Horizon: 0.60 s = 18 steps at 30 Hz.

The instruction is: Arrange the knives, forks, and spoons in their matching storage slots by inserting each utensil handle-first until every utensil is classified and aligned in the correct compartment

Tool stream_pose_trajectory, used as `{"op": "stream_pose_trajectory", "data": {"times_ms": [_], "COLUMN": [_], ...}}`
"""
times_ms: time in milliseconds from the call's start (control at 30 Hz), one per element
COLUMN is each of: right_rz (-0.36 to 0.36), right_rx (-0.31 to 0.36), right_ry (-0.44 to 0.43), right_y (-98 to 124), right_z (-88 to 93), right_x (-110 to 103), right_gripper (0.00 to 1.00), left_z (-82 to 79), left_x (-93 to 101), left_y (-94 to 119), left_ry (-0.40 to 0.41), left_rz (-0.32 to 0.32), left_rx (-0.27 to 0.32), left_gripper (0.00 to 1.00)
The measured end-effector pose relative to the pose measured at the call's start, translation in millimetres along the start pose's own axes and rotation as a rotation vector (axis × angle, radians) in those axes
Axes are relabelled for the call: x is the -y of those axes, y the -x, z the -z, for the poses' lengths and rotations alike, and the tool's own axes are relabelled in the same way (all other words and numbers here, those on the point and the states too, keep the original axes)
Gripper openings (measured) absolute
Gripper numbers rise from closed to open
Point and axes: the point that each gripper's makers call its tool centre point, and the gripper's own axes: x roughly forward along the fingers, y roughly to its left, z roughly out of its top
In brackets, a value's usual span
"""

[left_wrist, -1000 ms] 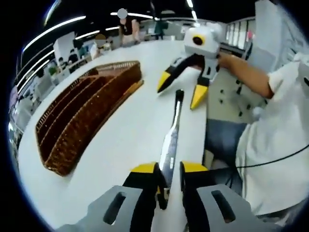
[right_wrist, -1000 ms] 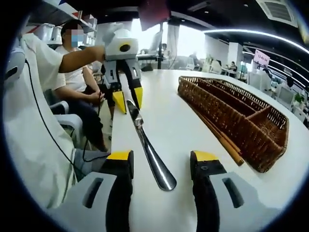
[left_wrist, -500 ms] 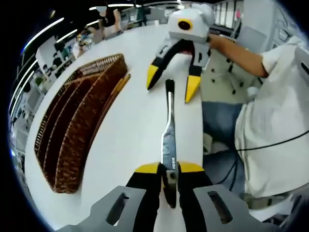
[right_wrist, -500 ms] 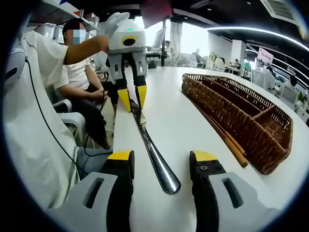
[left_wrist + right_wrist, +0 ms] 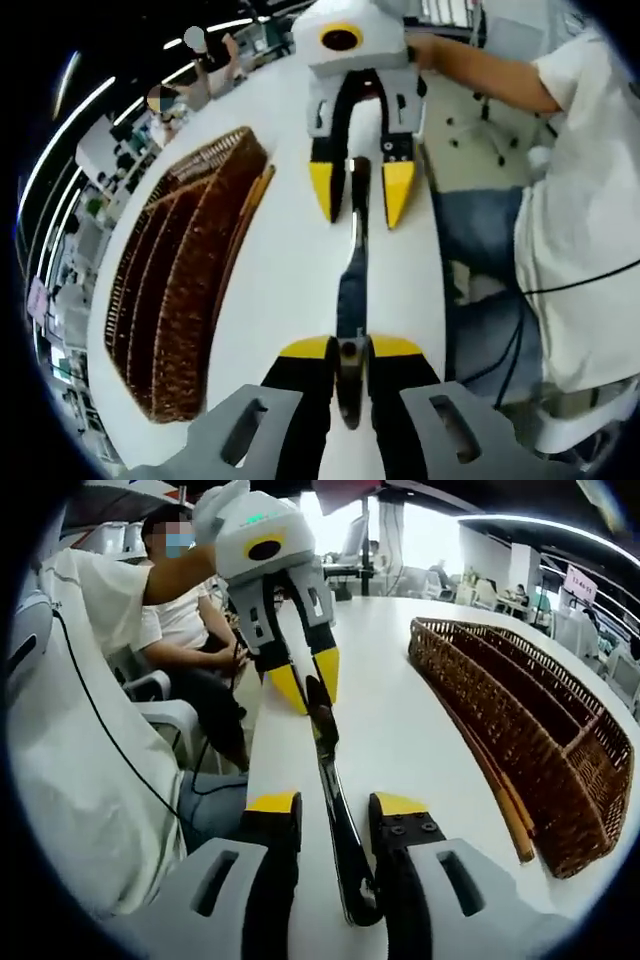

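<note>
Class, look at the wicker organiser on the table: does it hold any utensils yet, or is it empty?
Empty, as far as visible: the wicker organiser shows bare compartments in both views, and the knife is outside it, held over the table by the left tool.

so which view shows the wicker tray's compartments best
The right gripper view: the wicker tray shows its long slots and dividers open from above. In the left gripper view the tray is seen obliquely, its slots foreshortened.
</note>
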Motion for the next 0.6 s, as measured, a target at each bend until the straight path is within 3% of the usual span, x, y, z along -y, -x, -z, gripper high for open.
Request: {"op": "stream_pose_trajectory", "data": {"times_ms": [233, 600], "right_rz": [-0.041, 0.044], "right_rx": [-0.122, -0.155], "right_ry": [0.048, 0.177], "right_y": [-1, 4], "right_z": [-0.1, -3.3], "right_x": [-8, -9], "right_gripper": [0.09, 0.07], "left_z": [-3.3, -1.4], "left_x": [7.1, 4.0], "left_y": [3, 3], "left_ry": [-0.048, -0.057], "left_rz": [-0.039, -0.011], "left_rx": [-0.022, -0.035], "left_gripper": [0.12, 0.12]}}
